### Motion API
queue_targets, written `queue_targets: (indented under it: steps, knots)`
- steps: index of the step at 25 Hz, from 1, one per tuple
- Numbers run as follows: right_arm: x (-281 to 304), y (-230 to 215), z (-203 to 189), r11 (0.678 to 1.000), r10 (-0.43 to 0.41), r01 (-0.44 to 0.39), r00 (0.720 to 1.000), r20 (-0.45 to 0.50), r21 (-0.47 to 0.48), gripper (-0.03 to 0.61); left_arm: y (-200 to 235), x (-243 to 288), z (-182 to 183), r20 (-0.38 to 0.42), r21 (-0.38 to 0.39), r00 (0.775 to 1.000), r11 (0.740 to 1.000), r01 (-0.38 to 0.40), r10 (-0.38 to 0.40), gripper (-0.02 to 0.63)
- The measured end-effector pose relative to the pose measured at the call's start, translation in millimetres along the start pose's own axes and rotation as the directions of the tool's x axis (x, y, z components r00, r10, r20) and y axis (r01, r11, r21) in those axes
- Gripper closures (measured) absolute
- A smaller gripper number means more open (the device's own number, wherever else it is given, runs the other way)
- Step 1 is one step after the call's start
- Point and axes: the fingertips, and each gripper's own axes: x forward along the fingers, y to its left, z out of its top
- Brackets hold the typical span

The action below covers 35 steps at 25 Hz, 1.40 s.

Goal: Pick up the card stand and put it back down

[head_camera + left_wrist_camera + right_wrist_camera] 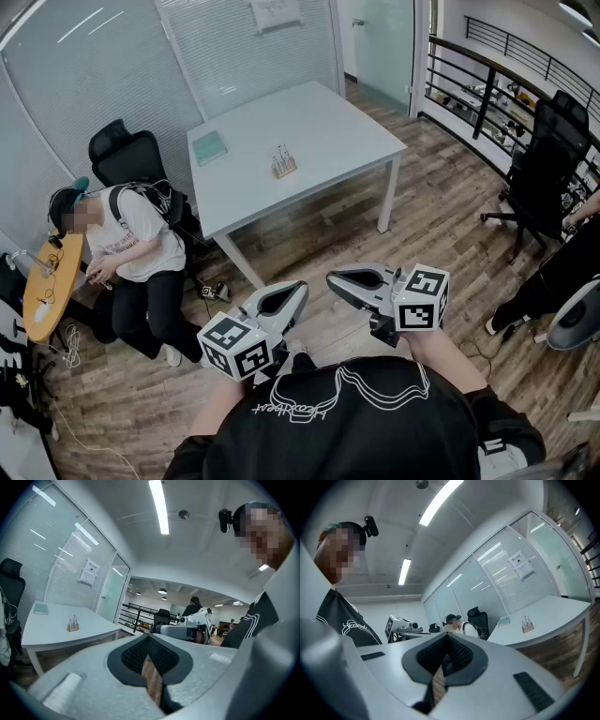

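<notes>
Standing well back from the white desk (328,122); the pick-up is not yet started.

Claws: the left claw (300,285) and right claw (331,278) are both near the body, tips aimed toward the desk. Each gripper view shows its jaws pressed together with nothing between the pads, so both are clenched and empty.

Card stand (282,164): a small wooden block with thin upright pieces. It stands upright on the desk at roughly mid-surface, well apart from both claws. A teal notebook (208,147) lies apart to its left.

Surroundings: a seated person (127,244) is at the left, near the desk's near-left corner, with a black chair (131,155) beyond them.

Risks (judged):
- A claw that reaches the stand while clenched would push it, sliding or toppling it. The claw needs to release before the final reach.
- The stand looks small and light. A pinch on the thin uprights instead of the block could tilt or bend it, and an off-centre grip could let it rotate on the lift.
- Releasing it while tilted would likely leave it on its side, so the base should sit flat on the desk first.
- An approach from the left crowds the seated person; the right half of the near edge looks freer.
</notes>
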Motion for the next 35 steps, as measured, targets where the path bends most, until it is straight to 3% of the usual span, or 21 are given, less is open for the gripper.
queue_targets:
  steps: [4,12,19,27,35]
  knots:
    - [-5.8,-0.4,-6.6,0.999,-0.007,0.007,1.0,-0.011,0.031,0.572,-4.6,-0.1,-0.5,0.002,-0.024,1.0,1.0,0.004,-0.004,0.6]
    - [-2.4,-2.3,-4.2,1.0,-0.019,0.019,1.0,-0.018,0.005,0.572,-4.5,0.5,6.5,0.016,-0.002,1.0,1.0,0.004,-0.004,0.6]
    - [-2.8,-24.9,17.7,0.999,-0.043,0.043,0.999,0.01,-0.02,0.572,8.2,24.3,18.3,0.025,0.008,0.999,0.999,0.041,-0.042,0.6]
    - [8.7,-112.9,30.3,0.996,-0.079,0.079,0.997,-0.003,0.027,0.572,74.0,90.5,31.3,0.015,-0.033,0.998,0.998,0.058,-0.057,0.601]
    - [38.6,-240.1,57.1,0.986,-0.104,0.1,0.994,0.021,0.136,0.572,179.5,175.7,52.3,-0.022,-0.096,0.999,0.995,0.035,-0.037,0.6]
